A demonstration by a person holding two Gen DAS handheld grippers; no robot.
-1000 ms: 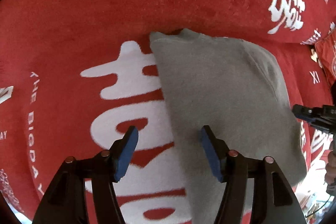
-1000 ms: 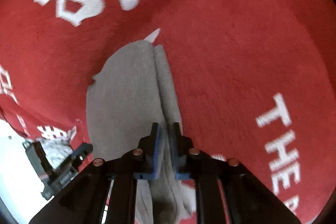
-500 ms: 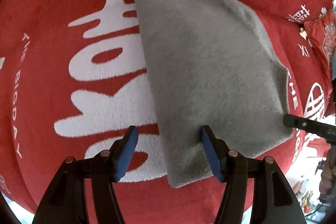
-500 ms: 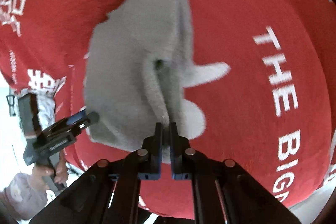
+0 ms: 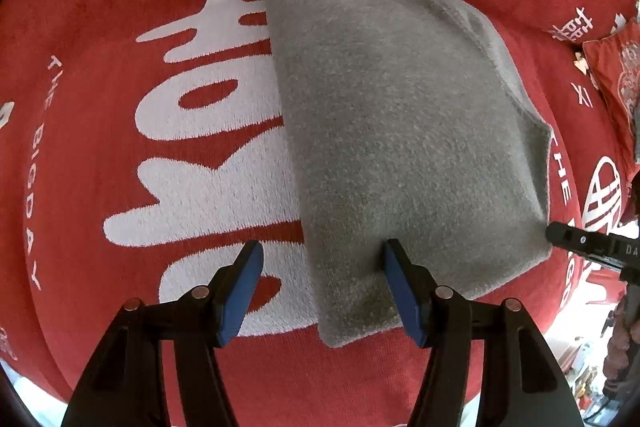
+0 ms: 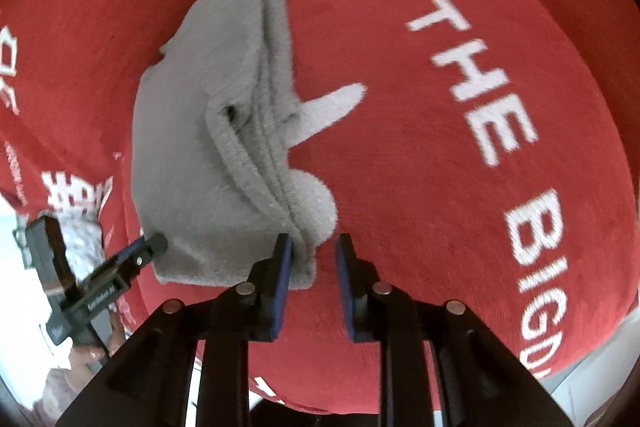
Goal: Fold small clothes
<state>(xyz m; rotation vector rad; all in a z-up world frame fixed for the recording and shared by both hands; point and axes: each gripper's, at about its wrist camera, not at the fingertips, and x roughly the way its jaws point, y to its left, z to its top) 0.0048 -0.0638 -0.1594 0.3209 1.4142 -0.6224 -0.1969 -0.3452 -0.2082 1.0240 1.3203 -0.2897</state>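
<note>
**Folded grey garment on a red blanket, both grippers spread**

Nearest in the left wrist view, the left gripper [image 5: 323,287] points forward with its blue-padded fingers wide apart. One finger stands over the red blanket [image 5: 100,7]; the other is over the near edge of the grey garment [image 5: 400,115], and whether it touches the cloth cannot be told. The garment lies folded flat in a rough rectangle on the blanket, covering part of a large white character [image 5: 208,131] woven into it. Nothing lies on top of the garment.

In the right wrist view, the right gripper [image 6: 314,277] has its fingers parted around the garment's near corner, where stacked layered edges show. One pad lies right against the cloth; the other stands clear of it. White lettering [image 6: 488,99] runs along the blanket beside the garment.

Further off, at the garment's far side, each view shows the other gripper's tip just beside the cloth. A red cushion [image 5: 612,75] rests near the blanket's far edge.
</note>
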